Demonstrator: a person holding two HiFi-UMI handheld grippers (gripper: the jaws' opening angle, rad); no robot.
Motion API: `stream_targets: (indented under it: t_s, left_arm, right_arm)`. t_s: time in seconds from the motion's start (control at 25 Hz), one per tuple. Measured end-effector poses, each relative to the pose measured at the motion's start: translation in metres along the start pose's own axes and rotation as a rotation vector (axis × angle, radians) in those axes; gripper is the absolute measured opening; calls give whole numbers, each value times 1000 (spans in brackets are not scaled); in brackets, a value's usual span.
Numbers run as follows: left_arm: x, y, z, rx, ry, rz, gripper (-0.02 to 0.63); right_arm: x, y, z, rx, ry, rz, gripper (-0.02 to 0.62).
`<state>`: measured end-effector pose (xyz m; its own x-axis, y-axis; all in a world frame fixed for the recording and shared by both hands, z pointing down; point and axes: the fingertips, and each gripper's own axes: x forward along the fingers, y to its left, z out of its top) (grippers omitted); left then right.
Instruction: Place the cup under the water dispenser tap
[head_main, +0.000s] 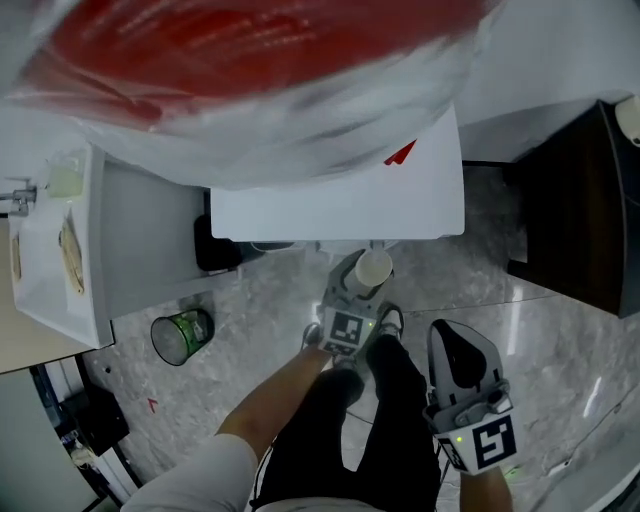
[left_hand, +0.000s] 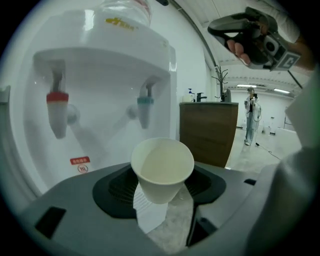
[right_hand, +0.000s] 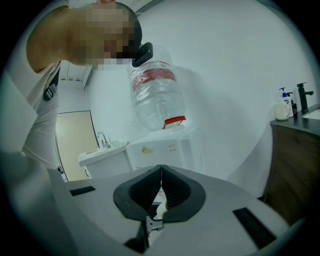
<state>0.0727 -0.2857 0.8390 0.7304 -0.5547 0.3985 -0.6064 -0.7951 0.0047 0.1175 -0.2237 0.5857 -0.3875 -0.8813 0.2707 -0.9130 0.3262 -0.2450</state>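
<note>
My left gripper (left_hand: 162, 189) is shut on a white paper cup (left_hand: 162, 169), which stands upright and empty between the dark pads. The cup faces the white water dispenser (left_hand: 105, 60), level with its recess. It is apart from the red tap (left_hand: 57, 112) on the left and the blue tap (left_hand: 145, 107) just beyond the rim. From the head view the cup (head_main: 373, 268) sits in the left gripper (head_main: 360, 285) just in front of the dispenser (head_main: 340, 210). My right gripper (head_main: 450, 342) hangs lower right, shut and empty, jaws touching (right_hand: 161, 172).
A big water bottle (right_hand: 157, 95) tops the dispenser. A dark wooden cabinet (head_main: 575, 220) stands to its right, a white sink counter (head_main: 55, 270) to its left. A green-lined bin (head_main: 182, 335) sits on the marble floor. A person (left_hand: 251, 112) stands far off.
</note>
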Motion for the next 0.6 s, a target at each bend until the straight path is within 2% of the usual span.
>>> stream_targets:
  t_s: [0.2,0.6]
  left_arm:
    - [33,17,-27,-38,-10,64,281]
    - [64,34,-59,-31,27,130,281]
  right_arm:
    - [6,-14,-26,4,-1,-19,17]
    - [0,-26,-51,18,30,-36,15]
